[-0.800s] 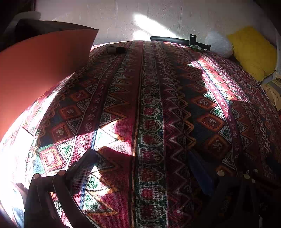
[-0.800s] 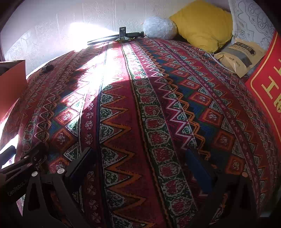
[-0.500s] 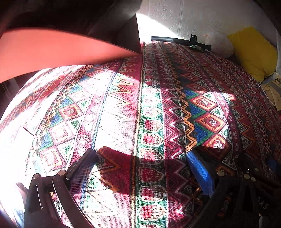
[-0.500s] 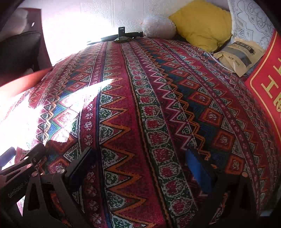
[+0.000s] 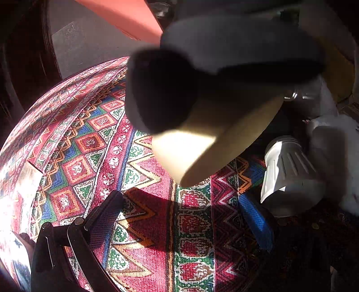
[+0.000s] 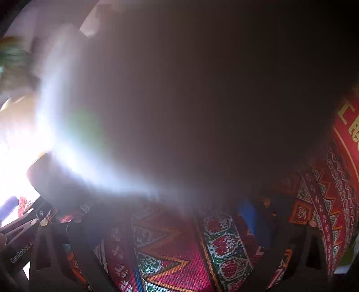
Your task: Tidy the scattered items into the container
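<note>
In the left wrist view my left gripper (image 5: 179,209) is open and empty, low over the patterned red blanket (image 5: 94,157). Just ahead of it several items are in mid-air or landing: a grey and black slipper-like thing (image 5: 224,58) with a tan sole (image 5: 202,143), and a white ribbed bottle (image 5: 289,170) lying at the right. The orange container (image 5: 125,15) is tipped at the top of the view. In the right wrist view my right gripper (image 6: 179,220) is open and empty; a large dark blurred mass (image 6: 213,89) fills the view close in front of it.
A red cushion with gold lettering (image 6: 350,134) is at the right edge of the right wrist view. Bright sun glare (image 6: 20,161) washes out its left side. White fluffy stuff (image 5: 336,139) lies right of the bottle.
The orange container has swung up and over the blanket and items have come out of it in front of both grippers. The far wall and pillows are now blocked from view.
</note>
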The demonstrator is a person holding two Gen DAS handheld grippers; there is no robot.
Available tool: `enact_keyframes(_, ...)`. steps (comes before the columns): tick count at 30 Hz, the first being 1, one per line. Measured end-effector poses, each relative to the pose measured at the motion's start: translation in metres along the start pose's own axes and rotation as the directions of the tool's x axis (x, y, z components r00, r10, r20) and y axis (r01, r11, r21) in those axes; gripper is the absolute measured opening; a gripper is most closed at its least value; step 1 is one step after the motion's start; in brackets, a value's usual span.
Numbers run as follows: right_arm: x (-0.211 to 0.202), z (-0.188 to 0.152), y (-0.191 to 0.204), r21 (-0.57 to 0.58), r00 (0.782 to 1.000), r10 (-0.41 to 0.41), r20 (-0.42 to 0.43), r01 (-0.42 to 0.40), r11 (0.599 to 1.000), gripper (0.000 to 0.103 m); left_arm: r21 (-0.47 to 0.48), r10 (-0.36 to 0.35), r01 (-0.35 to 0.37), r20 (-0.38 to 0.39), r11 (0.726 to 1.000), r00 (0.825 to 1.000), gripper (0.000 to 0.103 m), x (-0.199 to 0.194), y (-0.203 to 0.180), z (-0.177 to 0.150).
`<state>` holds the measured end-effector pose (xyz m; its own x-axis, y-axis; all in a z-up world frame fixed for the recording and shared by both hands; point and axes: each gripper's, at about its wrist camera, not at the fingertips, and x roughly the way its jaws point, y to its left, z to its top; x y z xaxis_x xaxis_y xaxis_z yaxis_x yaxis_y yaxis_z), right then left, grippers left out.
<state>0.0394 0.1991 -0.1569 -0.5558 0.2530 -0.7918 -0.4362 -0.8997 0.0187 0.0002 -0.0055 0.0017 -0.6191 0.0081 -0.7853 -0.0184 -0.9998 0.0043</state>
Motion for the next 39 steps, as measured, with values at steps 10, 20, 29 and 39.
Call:
enact_keyframes(10,-0.01,-0.008,0.0,0.005,1.0,0.006,0.006,-0.006,1.0,0.102,0.002,-0.004,0.004,0.001,1.0,1.0,0.103,-0.005,-0.003,-0.004)
enact_keyframes(20,-0.023,-0.017,-0.004,0.011,1.0,0.018,0.013,-0.018,1.0,0.102,0.006,-0.003,0.003,0.001,1.0,1.0,0.103,-0.01,-0.009,-0.007)
enact_keyframes(29,-0.025,-0.013,-0.008,0.014,0.999,0.033,0.019,-0.033,0.999,0.102,0.013,0.004,-0.004,-0.002,1.0,1.0,0.103,-0.01,-0.014,-0.005)
enact_keyframes(39,-0.036,-0.016,-0.009,-0.044,1.0,0.03,0.001,-0.03,0.999,0.102,0.01,-0.004,0.004,-0.003,1.0,1.0,0.103,-0.015,-0.022,-0.007)
